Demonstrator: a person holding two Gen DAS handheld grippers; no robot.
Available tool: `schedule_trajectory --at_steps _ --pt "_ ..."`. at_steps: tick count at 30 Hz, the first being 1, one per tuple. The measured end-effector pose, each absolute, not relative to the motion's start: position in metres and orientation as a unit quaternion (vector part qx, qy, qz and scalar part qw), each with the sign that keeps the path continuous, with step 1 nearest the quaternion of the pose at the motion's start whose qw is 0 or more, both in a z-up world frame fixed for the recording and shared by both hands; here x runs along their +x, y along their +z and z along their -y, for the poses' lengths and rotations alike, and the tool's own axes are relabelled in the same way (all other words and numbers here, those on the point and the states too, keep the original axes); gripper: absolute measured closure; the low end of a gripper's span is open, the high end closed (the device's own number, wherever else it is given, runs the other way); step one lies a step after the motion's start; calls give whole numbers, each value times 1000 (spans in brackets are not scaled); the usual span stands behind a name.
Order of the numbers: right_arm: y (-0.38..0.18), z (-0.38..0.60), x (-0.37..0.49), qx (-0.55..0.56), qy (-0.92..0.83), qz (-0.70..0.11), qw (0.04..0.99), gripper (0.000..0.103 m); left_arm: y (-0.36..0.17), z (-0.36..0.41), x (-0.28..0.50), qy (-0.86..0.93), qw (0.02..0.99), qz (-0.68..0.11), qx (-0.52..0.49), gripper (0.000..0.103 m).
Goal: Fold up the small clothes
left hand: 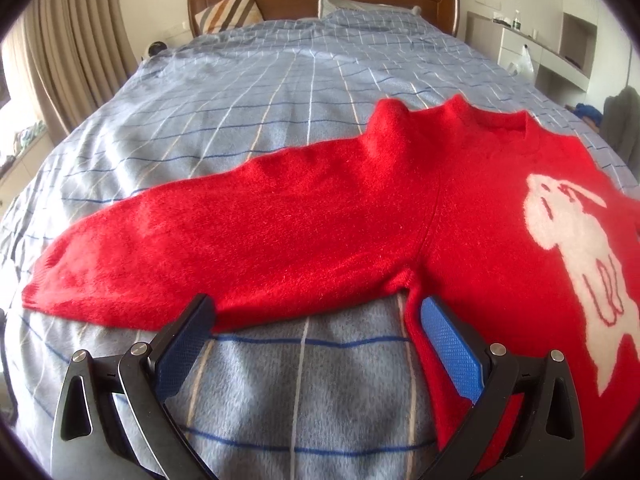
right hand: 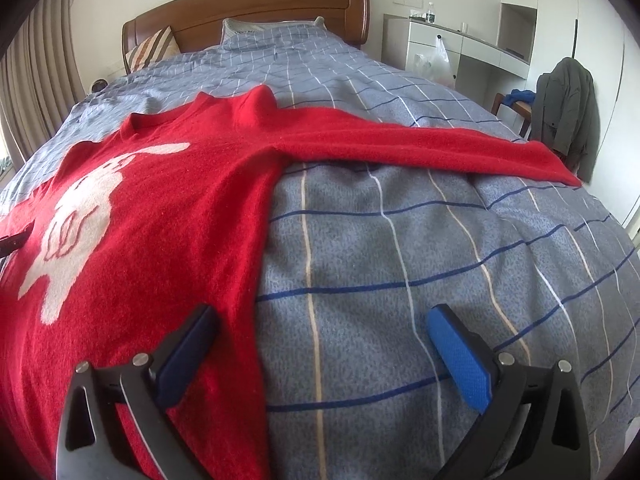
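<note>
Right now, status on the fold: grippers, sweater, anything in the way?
Left gripper open, right gripper open, nothing held. Red sweater flat on the bed, sleeves spread, unfolded. Nothing in the way.

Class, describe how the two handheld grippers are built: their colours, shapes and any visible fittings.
Left gripper and right gripper match: black angular linkage arms with triangular cut-outs, round silver pivot pins, and blue textured pads lining the fingers. No cables, markings or sleeves show.

Bed ahead, blue-grey checked cover [right hand: 400, 240]; wooden headboard [right hand: 256, 8] beyond; beige curtains [left hand: 68, 60] far left; white shelving unit [right hand: 480, 44], draped chair [right hand: 568, 112] far right.
</note>
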State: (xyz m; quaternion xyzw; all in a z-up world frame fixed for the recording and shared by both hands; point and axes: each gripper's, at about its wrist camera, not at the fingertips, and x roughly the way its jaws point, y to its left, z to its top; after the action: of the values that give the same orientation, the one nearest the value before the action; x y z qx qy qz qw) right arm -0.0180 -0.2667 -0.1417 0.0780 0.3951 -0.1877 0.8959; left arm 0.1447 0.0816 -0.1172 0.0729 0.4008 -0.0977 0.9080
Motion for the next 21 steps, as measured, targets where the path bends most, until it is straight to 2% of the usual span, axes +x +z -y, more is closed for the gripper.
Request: schedule_trajectory --at_steps 4,9,13,16,21 --pt "-122 267 -28 82 -196 -384 898 0 -87 -79 89 -110 924 -363 50 0" --pt "-103 235 -31 86 -158 -368 912 0 -93 -46 30 -152 907 -392 23 0" --pt "-121 202 -22 65 -124 -377 915 0 -127 -19 12 -143 890 -431 48 0" --pt "-146 195 -18 52 -128 -390 910 0 -137 -12 4 -126 900 -413 62 0" --pt "-162 198 -23 54 -119 -361 923 0 -140 -12 8 -114 902 -413 56 0"
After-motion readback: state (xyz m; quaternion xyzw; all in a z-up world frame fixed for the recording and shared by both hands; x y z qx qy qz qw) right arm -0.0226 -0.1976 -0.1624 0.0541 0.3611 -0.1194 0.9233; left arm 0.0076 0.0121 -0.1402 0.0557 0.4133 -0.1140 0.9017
